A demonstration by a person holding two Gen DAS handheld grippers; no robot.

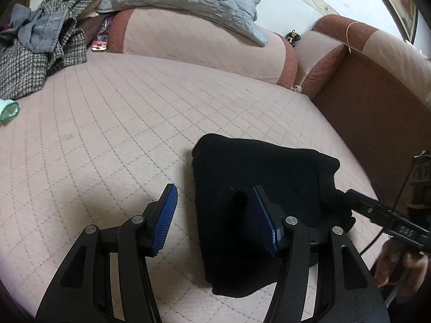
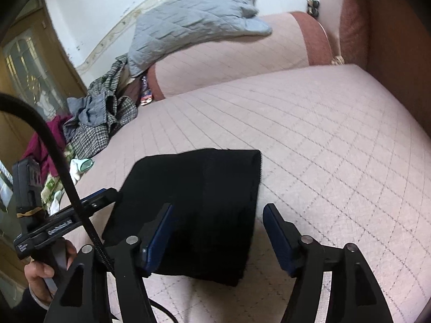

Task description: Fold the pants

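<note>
The black pants (image 1: 258, 202) are seen lying on the quilted pink sofa seat (image 1: 121, 134) already reduced to a compact, roughly rectangular packet, with layered edges visible along its near and right-hand sides, so the folding is judged to be nearly or wholly complete. In the left wrist view the packet sits at about 4 o'clock from the centre of the seat, and the left gripper (image 1: 214, 215) is held with its tongs well apart, one blue pad over bare cushion and the other over the left part of the cloth; nothing is clamped between them. In the right wrist view the right gripper (image 2: 218, 231) is likewise spread wide, its left pad above the packet and its right pad over the seat just beside the right-hand edge of the fabric; whether either pad touches the cloth cannot be told. What may remain is judged to be only a last smoothing or squaring of the packet, since one corner at 2 o'clock looks slightly rumpled. A heap of other clothes (image 1: 40, 48) is seen well apart at 10 o'clock, and a grey quilted blanket (image 1: 183, 0) is draped over the backrest at 12 o'clock
</note>
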